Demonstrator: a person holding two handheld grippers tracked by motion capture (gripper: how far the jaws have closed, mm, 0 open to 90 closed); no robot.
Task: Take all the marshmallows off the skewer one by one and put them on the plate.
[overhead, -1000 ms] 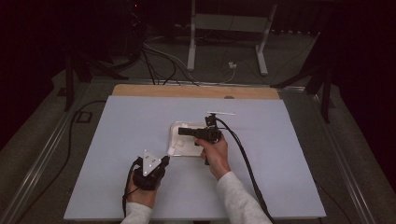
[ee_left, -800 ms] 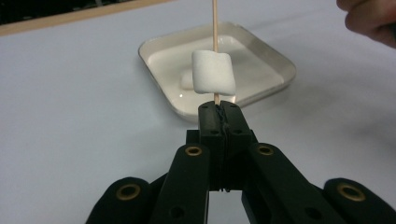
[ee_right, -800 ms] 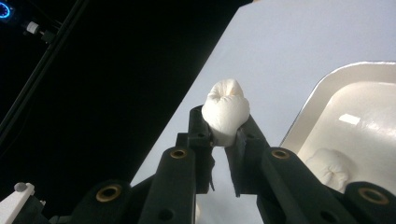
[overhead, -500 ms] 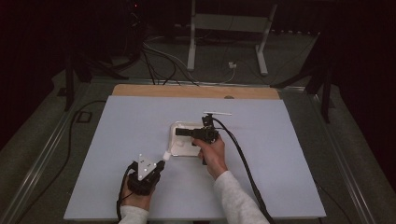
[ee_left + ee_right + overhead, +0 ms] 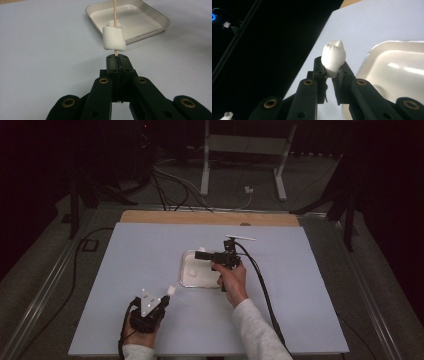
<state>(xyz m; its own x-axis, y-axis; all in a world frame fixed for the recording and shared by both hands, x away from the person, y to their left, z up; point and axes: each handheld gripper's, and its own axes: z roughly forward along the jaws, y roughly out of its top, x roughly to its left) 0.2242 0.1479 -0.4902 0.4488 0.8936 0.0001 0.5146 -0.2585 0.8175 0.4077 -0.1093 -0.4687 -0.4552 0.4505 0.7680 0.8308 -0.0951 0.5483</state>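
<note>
High view: grey-blue table (image 5: 125, 270) seen from above, with a white tray (image 5: 192, 279) near its middle and one loose marshmallow (image 5: 193, 272) lying inside the tray. Left hand (image 5: 136, 330) low at the near-left edge, palm wrapped round the left gripper (image 5: 165, 296), wrist straight, tool angled forward and right toward the tray. A skewered marshmallow (image 5: 171, 290) just beyond its tip, short of the tray's near-left corner. Right forearm in a light sleeve (image 5: 255, 330) rising from the bottom edge, right hand (image 5: 231, 279) held over the tray's right rim, lifted off the table. Right gripper (image 5: 201, 255) turned level and pointing left across the tray, a small white lump at its tip. Cable trailing back along the forearm.

Left gripper view: black jaws pressed fully together, pinching the lower end of a thin wooden skewer (image 5: 115, 12). Skewer standing straight up from the tips and running out past the top edge. Skewered marshmallow (image 5: 114, 38) threaded on it just above the jaw tips, slightly tilted. Tray (image 5: 157, 18) beyond, on the table, with the loose marshmallow partly hidden behind the threaded one.

Right gripper view: jaws narrowed round a held marshmallow (image 5: 333, 58), squeezing its lower half so the top bulges above the tips. Tray rim (image 5: 374, 48) below and to the right, table edge and dark floor to the left.
</note>
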